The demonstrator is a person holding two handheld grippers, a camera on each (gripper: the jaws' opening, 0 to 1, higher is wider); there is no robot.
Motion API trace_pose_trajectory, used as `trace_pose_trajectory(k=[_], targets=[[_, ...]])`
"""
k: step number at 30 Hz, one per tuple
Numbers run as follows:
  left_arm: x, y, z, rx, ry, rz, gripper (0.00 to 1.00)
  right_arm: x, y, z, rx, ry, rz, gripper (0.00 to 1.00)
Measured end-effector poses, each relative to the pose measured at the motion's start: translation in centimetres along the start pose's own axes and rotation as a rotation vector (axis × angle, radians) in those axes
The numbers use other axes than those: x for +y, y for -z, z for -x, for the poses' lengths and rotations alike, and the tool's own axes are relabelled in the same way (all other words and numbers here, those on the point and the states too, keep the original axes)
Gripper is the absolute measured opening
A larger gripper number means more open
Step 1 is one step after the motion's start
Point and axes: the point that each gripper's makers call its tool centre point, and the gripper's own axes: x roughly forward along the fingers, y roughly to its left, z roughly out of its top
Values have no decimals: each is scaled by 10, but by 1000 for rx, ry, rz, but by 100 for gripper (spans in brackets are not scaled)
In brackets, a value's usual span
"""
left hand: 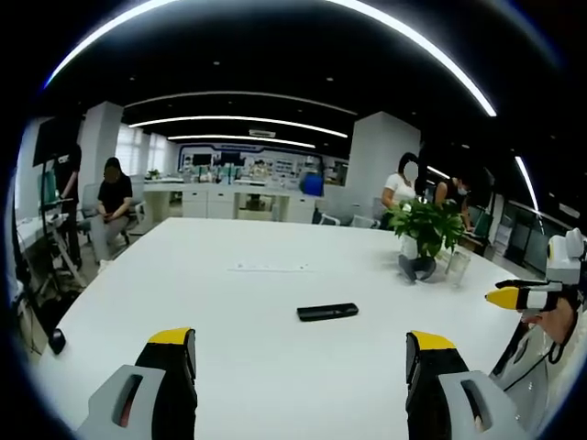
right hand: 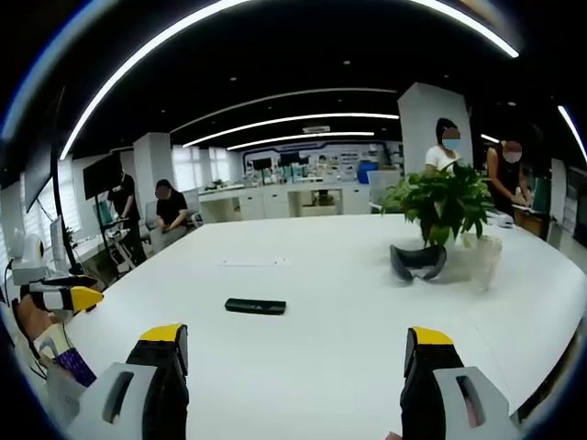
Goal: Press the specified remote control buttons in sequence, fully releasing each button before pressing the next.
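A slim black rectangular remote [left hand: 327,312] lies flat on a smooth white table [left hand: 248,302]. Both tools [left hand: 303,353] [right hand: 293,348] hover apart-jawed, holding nothing. Leafy potted plant [right hand: 440,206] beyond.

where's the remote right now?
The remote lies flat on the white table, ahead of the open left gripper and left of the potted plant; neither gripper touches it.

The remote control [left hand: 327,312] lies too far off for any buttons to be made out (it reads as a plain black bar). The plant's pot [right hand: 478,259] sits partly hidden behind a dark headset-like object [right hand: 418,261].
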Motion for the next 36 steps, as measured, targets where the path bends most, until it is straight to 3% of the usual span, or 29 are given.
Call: trace_pose_trajectory(k=[36], targets=[[7, 2, -6, 14, -14, -13, 97, -3, 6, -6, 20, 8, 2, 96]])
